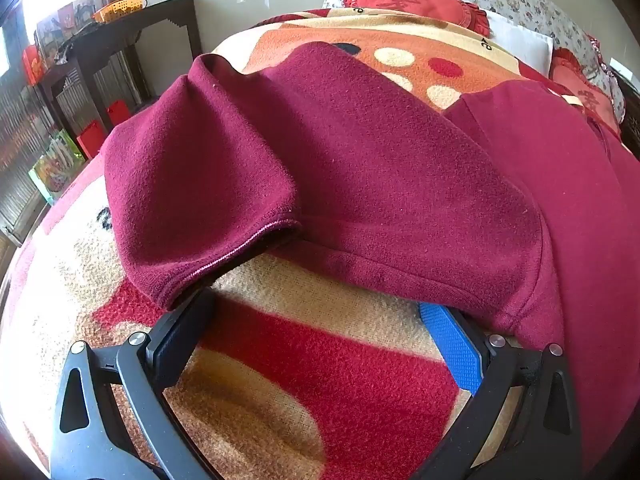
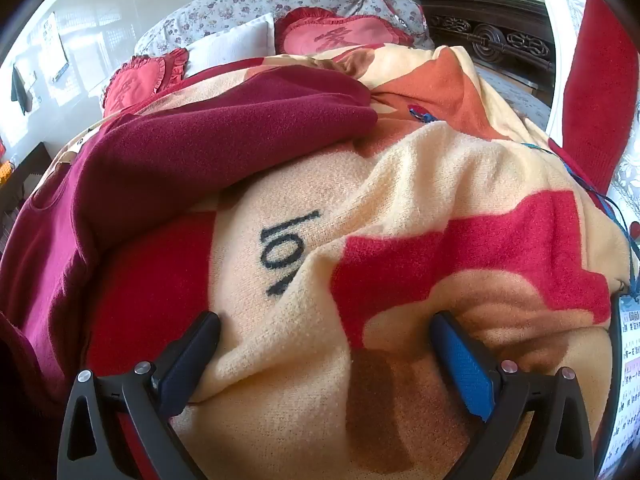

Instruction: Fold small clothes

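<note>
A dark maroon, long-sleeved fleece top is seen spread on the cream, red and orange patterned fleece blanket covering the bed, one sleeve doubled back so that its stitched cuff lies nearest the left gripper. The garment is judged light, soft and limp, unlikely to slip on the nap, and best taken at the cuff or a hem. The jaws of the left gripper and right gripper are spread wide, and nothing is held.
</note>
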Available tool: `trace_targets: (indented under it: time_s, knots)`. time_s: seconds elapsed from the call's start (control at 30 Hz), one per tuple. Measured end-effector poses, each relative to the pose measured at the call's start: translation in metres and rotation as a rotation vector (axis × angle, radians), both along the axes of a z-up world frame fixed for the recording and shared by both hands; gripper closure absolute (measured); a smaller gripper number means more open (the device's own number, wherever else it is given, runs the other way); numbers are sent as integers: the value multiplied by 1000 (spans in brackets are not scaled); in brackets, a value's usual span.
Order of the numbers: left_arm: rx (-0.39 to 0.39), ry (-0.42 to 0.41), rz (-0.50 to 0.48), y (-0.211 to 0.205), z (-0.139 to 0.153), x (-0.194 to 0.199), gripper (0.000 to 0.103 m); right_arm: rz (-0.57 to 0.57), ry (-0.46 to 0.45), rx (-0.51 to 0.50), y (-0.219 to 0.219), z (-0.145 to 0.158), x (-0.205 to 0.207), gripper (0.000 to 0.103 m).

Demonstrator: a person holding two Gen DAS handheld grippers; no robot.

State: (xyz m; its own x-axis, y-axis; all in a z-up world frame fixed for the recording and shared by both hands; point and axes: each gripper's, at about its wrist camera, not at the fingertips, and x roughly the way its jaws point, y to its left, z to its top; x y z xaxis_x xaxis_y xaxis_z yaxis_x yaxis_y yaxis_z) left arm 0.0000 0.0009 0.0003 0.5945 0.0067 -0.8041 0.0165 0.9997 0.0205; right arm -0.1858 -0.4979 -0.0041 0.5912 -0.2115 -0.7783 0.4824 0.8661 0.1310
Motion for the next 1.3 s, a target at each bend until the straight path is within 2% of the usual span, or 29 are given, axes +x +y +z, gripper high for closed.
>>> trace_targets:
  time_s: [0.4, 0.63, 0.8, 0.9, 1.0, 1.13, 1.3]
  knots:
    - [11, -1, 5, -1, 0, 0, 0, 0, 0, 0, -3, -3, 1, 0]
    - [-10, 93, -13, -2, 7, -4, 0, 2, 5, 0, -10, -8, 5, 0]
    - [-57, 70, -36, 2, 23, -30, 1, 9, 30, -15, -9, -5, 9, 0]
    - [-72, 47, -48, 2, 37, -44, 1, 15, 60, 9, -7, -1, 8, 0]
    - [-84, 13, -59, 4, 52, -56, 1, -36, 69, 45, -4, 15, -11, 0]
    - [-102, -23, -79, -3, 70, -66, 1, -34, 67, -46, 17, 46, -31, 0]
    - [-113, -55, -129, -14, 89, -78, 1, 39, 31, -120, 51, 86, -55, 0]
